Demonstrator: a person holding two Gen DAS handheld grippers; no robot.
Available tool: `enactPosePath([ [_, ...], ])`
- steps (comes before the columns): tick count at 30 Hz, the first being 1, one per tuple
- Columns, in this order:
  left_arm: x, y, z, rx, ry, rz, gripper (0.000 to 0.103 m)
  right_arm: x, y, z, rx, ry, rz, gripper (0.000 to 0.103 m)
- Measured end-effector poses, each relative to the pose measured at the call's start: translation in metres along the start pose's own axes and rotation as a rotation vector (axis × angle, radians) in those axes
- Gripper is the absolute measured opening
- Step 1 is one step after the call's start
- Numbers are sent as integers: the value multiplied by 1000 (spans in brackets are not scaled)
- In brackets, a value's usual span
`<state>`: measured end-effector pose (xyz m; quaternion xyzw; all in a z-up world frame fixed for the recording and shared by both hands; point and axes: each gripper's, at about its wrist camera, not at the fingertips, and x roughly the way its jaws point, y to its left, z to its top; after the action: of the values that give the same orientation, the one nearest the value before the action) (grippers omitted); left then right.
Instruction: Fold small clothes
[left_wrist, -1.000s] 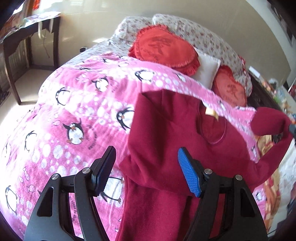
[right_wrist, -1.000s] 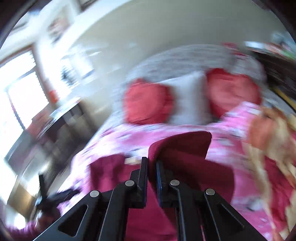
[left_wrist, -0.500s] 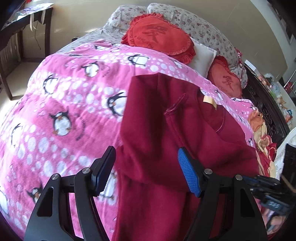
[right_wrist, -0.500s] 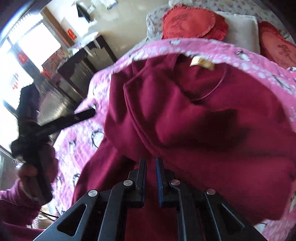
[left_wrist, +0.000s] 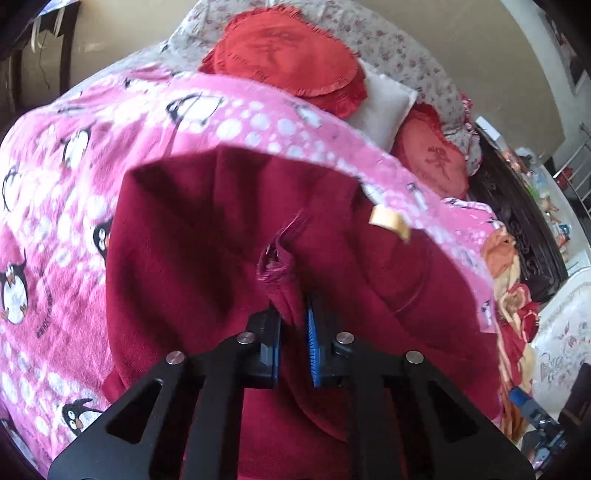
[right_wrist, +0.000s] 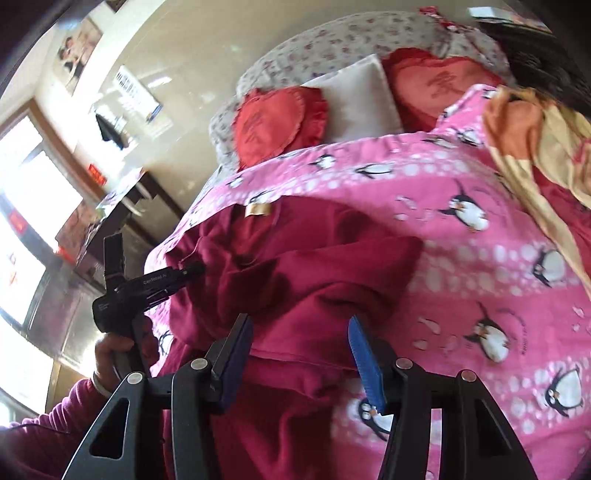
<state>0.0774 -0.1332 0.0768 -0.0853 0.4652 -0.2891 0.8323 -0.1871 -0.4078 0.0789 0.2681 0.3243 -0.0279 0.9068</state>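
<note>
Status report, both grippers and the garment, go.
Left gripper shut on a fold of the maroon garment. Right gripper opening, pads clear of cloth. Garment lies on the penguin blanket. Nothing in the way.

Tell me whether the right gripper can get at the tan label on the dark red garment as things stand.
Probably yes. The right gripper has its jaws opening over the dark red garment, pinching nothing, and only folded cloth lies between it and the uncovered tan label. The left gripper grips a fold off to the side.

A bed (left_wrist: 155, 70) carries a pink penguin-print fleece blanket (left_wrist: 55, 177). Spread on the blanket lies a dark red knit sweater (left_wrist: 177, 251). At the head rest two red round frilled cushions (left_wrist: 288, 59), a white pillow (left_wrist: 384, 107) between them, against floral pillows (left_wrist: 406, 48).
</note>
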Motion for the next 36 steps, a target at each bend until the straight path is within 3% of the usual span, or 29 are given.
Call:
enactPosePath([
  [5, -62, -1, 7, 37, -141, -2, 8, -4, 2, -6, -62, 20, -76, 52],
  [11, -82, 26, -7, 35, -128, 69, 8, 22, 23, -22, -273, 105, -257, 51],
  [12, -79, 29, -11, 34, -115, 77, 8, 27, 26, -24, -292, 93, -264, 44],
  [15, -72, 35, -23, 16, -91, 85, 8, 36, 22, -25, -293, 72, -286, 19],
  [18, -67, 38, -38, 14, -70, 88, 8, 22, 18, -24, -273, 39, -275, 8],
  [22, -50, 40, -62, 38, -25, 122, 8, -2, 15, -34, -287, 42, -316, 5],
  [26, -33, 48, -72, 4, 24, 142, 8, 21, -9, -55, -254, 175, -365, 3],
  [29, -43, 50, -68, 5, 15, 122, 9, 7, -27, -52, -126, 136, -302, 3],
  [31, -51, 47, -63, 11, 8, 120, 9, -11, -37, -40, -36, 61, -232, 9],
  [32, -55, 45, -60, 13, -2, 116, 9, -17, -41, -31, -4, 25, -190, 20],
  [33, -59, 42, -58, 15, -17, 115, 10, -18, -43, -25, 11, 7, -171, 45],
  [35, -67, 36, -56, 24, -47, 116, 10, -16, -45, -10, 41, -44, -149, 71],
  [36, -70, 33, -56, 30, -57, 119, 10, -10, -48, -2, 54, -66, -133, 71],
])
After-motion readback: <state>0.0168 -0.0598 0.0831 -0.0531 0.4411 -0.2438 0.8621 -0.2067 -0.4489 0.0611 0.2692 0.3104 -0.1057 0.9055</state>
